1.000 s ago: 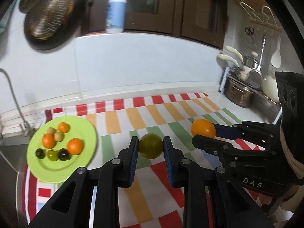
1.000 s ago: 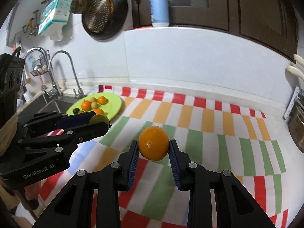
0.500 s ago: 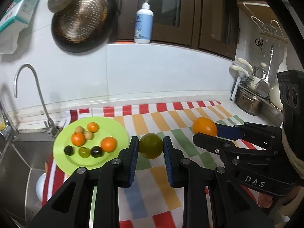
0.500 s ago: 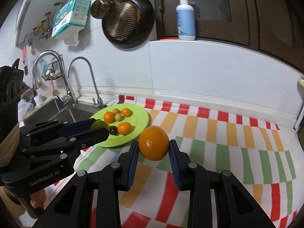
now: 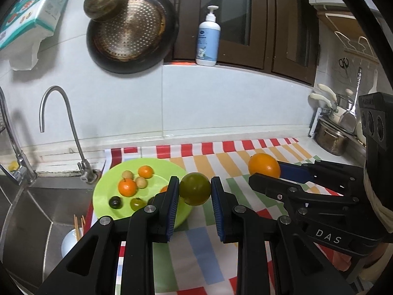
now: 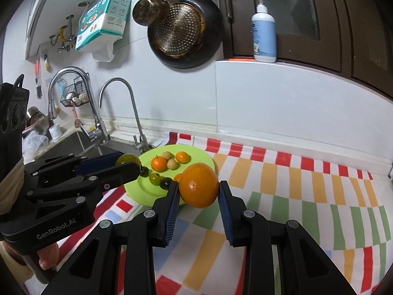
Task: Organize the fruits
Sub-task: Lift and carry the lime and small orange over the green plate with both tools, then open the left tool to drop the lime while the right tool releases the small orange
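My left gripper is shut on a round green fruit, carried in the air just right of a lime-green plate. My right gripper is shut on a large orange, held above the striped cloth near the plate. The plate holds several small fruits: little oranges, pale round ones, dark ones and a small green one. In the left wrist view the right gripper shows at the right with the orange. The left gripper with the green fruit appears at the left of the right wrist view.
A checked cloth covers the counter. Left of the plate lie a steel sink and taps. A pan hangs on the tiled wall, a pump bottle stands on the ledge, and pots sit far right.
Both grippers have travelled left toward the plate and risen a little, each still holding its fruit. The plate and sink now fill more of both views.
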{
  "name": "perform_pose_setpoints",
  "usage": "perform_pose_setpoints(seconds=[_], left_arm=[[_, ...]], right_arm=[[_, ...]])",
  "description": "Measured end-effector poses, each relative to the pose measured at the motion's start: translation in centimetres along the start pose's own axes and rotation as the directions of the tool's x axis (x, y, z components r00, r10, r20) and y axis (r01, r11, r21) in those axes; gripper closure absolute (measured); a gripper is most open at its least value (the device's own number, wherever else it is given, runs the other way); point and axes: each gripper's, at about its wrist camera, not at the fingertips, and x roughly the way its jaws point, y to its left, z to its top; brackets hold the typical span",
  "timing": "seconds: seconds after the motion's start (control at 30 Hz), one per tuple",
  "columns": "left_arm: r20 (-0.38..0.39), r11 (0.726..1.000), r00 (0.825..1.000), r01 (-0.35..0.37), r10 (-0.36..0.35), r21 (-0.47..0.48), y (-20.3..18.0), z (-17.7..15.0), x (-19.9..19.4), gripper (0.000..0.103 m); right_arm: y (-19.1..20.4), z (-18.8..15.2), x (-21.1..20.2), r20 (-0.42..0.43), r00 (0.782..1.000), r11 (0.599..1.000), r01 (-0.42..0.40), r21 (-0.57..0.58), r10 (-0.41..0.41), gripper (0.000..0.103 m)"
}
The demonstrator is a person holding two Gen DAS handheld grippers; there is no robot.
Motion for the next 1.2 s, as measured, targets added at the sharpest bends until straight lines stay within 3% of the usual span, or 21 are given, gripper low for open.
perform_pose_setpoints(seconds=[0.5,1.2], left_arm=[[-0.019,0.998,0.998,-0.055,0.055,-0.018,3.7,0.8,3.2,0.077],[-0.138,0.992,0.987,-0.099,0.088,-0.079,7.7,-0.7,11.1,0.077]], right_arm=[[1.2,3.1,5.5,-0.018,0.998,0.997,-0.056,-0.047,0.056,0.07],[0.0,3.4,17.0,-0.154,0.98,0.99,-0.134,-0.045,0.126,0.07]])
